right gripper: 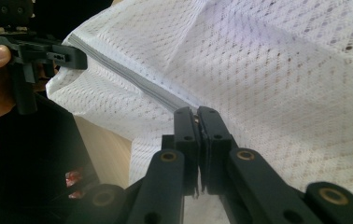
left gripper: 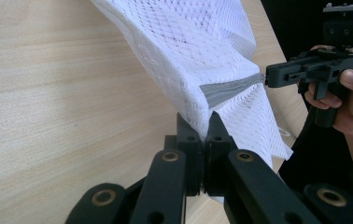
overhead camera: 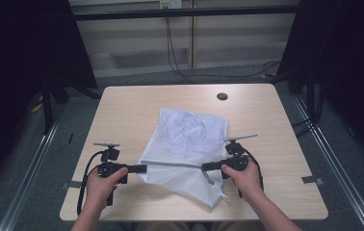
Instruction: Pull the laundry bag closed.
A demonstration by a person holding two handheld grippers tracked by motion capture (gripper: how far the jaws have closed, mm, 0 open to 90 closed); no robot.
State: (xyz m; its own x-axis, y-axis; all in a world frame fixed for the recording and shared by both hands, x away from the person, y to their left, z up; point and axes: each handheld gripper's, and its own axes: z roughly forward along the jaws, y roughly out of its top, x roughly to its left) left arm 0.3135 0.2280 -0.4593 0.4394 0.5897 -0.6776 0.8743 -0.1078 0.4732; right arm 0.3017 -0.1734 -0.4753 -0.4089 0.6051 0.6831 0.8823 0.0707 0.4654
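A white mesh laundry bag lies on the wooden table, its grey zipper edge pulled taut between both grippers. My left gripper is shut on the left end of that edge; in the left gripper view the jaws pinch the mesh bag right by the grey zipper strip. My right gripper is shut on the other end; in the right gripper view its jaws clamp the zipper strip of the bag. The opposite gripper shows in each gripper view.
A round cable hole sits near the table's far edge. Black curtains hang at both sides, and floor rails run along the table. Bare tabletop lies left and right of the bag.
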